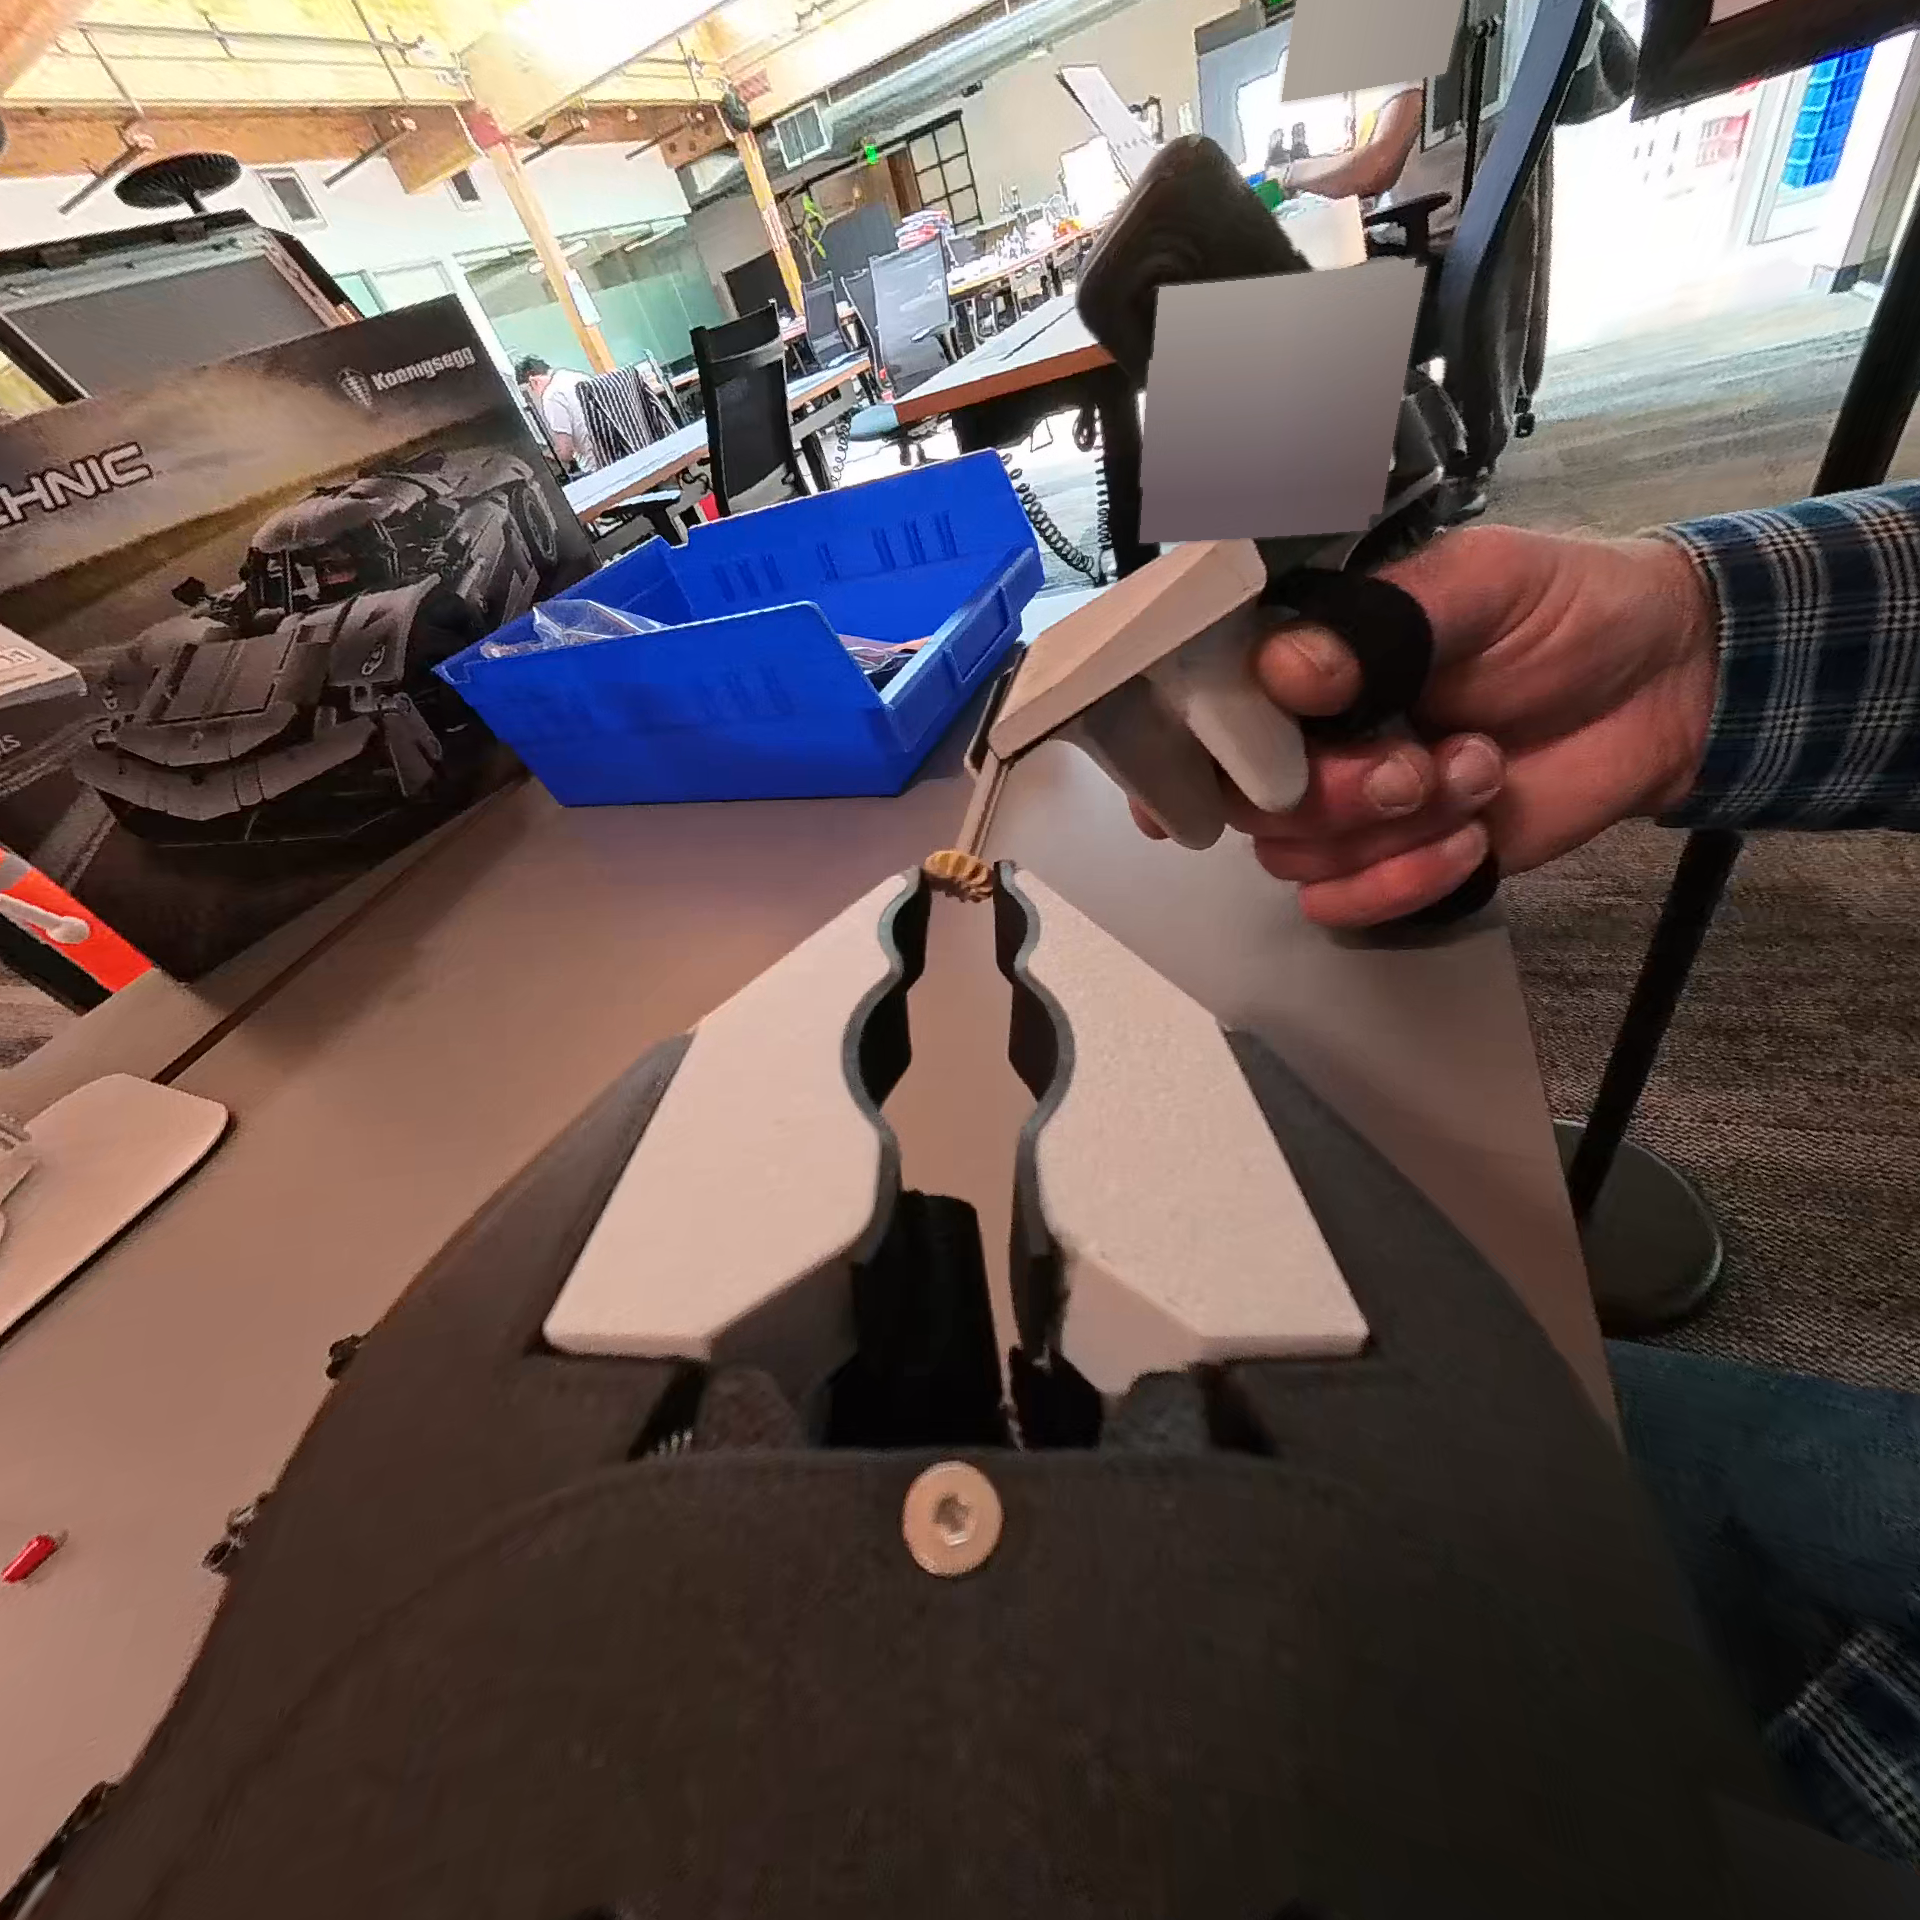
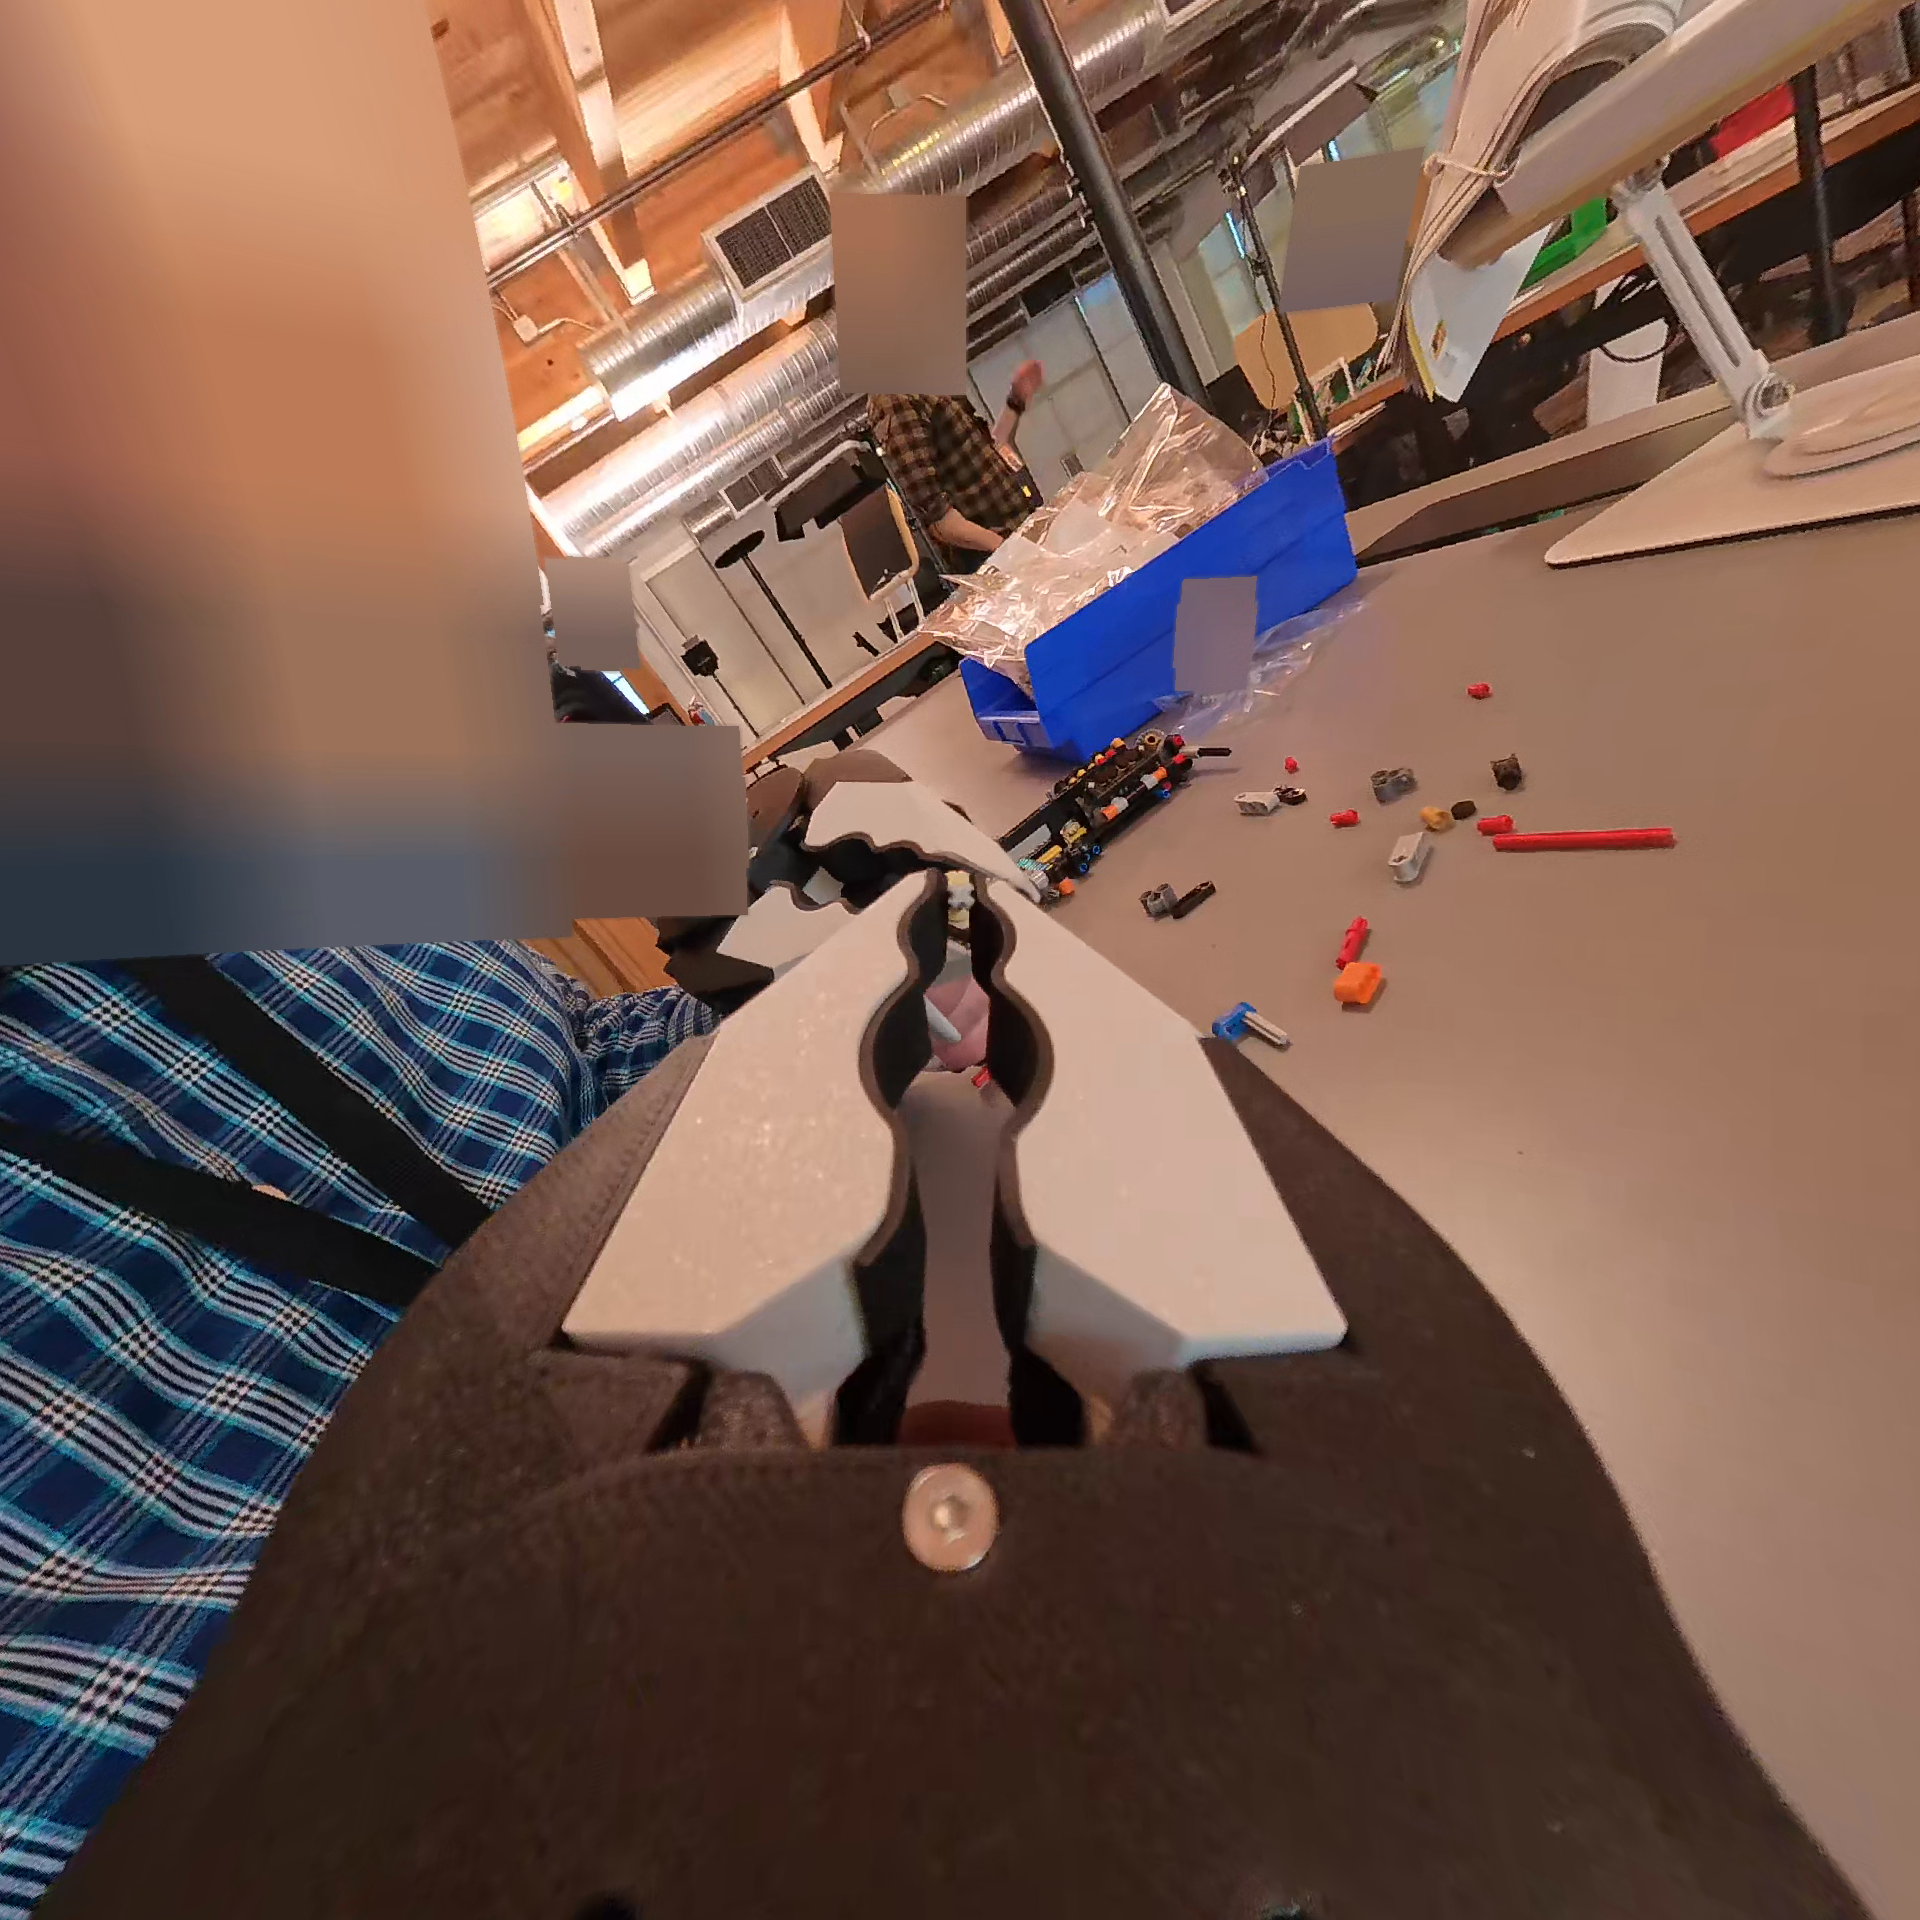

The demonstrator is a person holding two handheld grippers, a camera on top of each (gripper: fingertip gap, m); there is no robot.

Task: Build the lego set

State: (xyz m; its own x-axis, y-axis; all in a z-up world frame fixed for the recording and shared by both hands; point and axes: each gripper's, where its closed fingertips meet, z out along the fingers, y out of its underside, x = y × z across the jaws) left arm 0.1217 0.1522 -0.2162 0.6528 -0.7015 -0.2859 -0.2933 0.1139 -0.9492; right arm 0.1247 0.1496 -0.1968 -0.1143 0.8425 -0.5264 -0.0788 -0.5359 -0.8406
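Left wrist view: left claw (image 1: 958, 881) pinches a tan gear (image 1: 954, 871) at its tips, held above the worktop (image 1: 582, 997); the right claw (image 1: 982, 821) meets it. Gear is tiny, stiff, slippery; grip by its rim. Right wrist view: right claw (image 2: 961, 896) narrow, nipping a small pale piece (image 2: 958, 902); chassis (image 2: 1107, 795) and loose pieces (image 2: 1403, 831) lie mid-worktop.

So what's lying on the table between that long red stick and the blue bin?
Scattered small pieces, red, grey and dark, between red stick and blue bin: right wrist view.
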